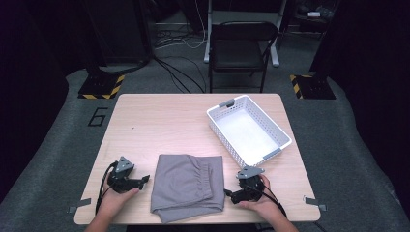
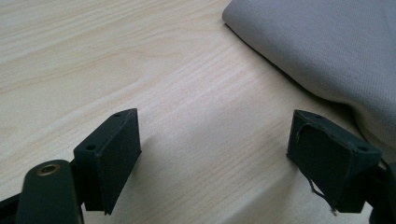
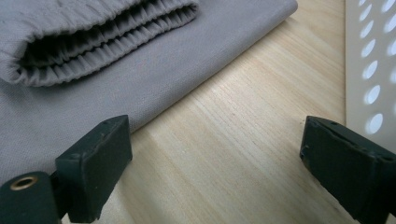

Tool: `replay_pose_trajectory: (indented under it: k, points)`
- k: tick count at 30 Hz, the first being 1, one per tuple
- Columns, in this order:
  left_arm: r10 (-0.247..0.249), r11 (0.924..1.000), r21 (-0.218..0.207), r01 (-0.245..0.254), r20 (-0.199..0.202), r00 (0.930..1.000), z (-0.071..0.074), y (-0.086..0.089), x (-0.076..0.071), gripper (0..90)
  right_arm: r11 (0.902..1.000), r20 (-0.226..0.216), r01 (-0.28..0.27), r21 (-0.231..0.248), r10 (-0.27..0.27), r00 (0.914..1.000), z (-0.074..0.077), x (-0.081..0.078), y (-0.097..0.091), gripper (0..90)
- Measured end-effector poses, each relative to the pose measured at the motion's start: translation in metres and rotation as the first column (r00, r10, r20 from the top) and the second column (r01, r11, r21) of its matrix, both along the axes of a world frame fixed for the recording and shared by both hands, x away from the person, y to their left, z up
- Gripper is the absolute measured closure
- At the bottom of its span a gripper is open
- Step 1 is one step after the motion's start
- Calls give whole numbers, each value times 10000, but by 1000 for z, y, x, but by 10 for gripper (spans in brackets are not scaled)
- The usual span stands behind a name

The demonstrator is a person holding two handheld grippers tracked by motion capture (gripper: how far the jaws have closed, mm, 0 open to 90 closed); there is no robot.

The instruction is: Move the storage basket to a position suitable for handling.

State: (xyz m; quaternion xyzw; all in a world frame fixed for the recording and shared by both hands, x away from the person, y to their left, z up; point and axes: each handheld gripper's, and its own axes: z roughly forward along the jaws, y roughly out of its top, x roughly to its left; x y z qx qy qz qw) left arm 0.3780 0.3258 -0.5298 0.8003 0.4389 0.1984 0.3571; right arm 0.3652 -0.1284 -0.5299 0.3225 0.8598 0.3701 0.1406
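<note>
In the high view, a folded grey garment with an elastic waistband lies on the near middle of the light wooden table. The left gripper rests on the table just to the left of the cloth, held in the person's left hand, its jaws pointing toward the cloth. The right gripper sits just to the right of the cloth, in the right hand, also facing it. A white perforated plastic basket stands at the far right of the table, set at an angle, near the right gripper. Beyond the table stands a black folding chair on grey carpet.

In the left gripper view, the two black jaws stand wide apart with nothing between them, low over bare wood. The grey cloth's folded edge lies ahead at upper right, close to the right-hand jaw; whether they touch I cannot tell.

In the right gripper view, the jaws are likewise spread wide and empty. The garment fills the upper left, its gathered waistband folded over on top, and the left-hand jaw sits at the cloth's edge. The basket's holed white wall rises at the right edge, just beside the other jaw.
</note>
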Motion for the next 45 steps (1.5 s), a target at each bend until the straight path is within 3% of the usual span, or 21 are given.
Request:
replay_pose_trajectory:
  k: [13,20,26,28,32,33,36,40,45]
  points:
    - [138,9999,-44,-138,-67,9999,0,-2,-1,174,9996,-10,291,14,-291,9996,0,-1,0,93]
    - [255,9996,-108,-256,-30,9997,1,-3,-3,194,9990,23,444,14,-444,9990,3,0,-4,190]
    - [362,9991,-209,-366,-158,9992,4,-4,-4,288,9979,-194,625,-174,-628,9978,7,-2,-4,306]
    - [380,9987,-323,-394,-414,9984,6,-4,-5,346,9975,-305,629,-332,-639,9975,10,-1,-3,368]
    - [390,9956,-828,-446,-682,9969,9,-8,-7,362,9967,-396,748,-327,-761,9963,12,0,-1,420]
    - [414,9946,-922,-467,-590,9974,10,-11,-9,362,9958,-556,872,-272,-886,9945,13,-1,0,434]
    - [233,9951,-947,-286,-563,9981,17,-19,-14,359,9954,-776,939,-169,-949,9925,16,-1,3,441]
    - [41,9936,-1124,-118,-682,9977,21,-27,-19,324,9953,-602,962,64,-956,9936,22,-2,8,438]
    - [-238,9887,-1495,119,-780,9967,22,-36,-23,323,9964,-718,826,201,-810,9941,26,-4,22,407]
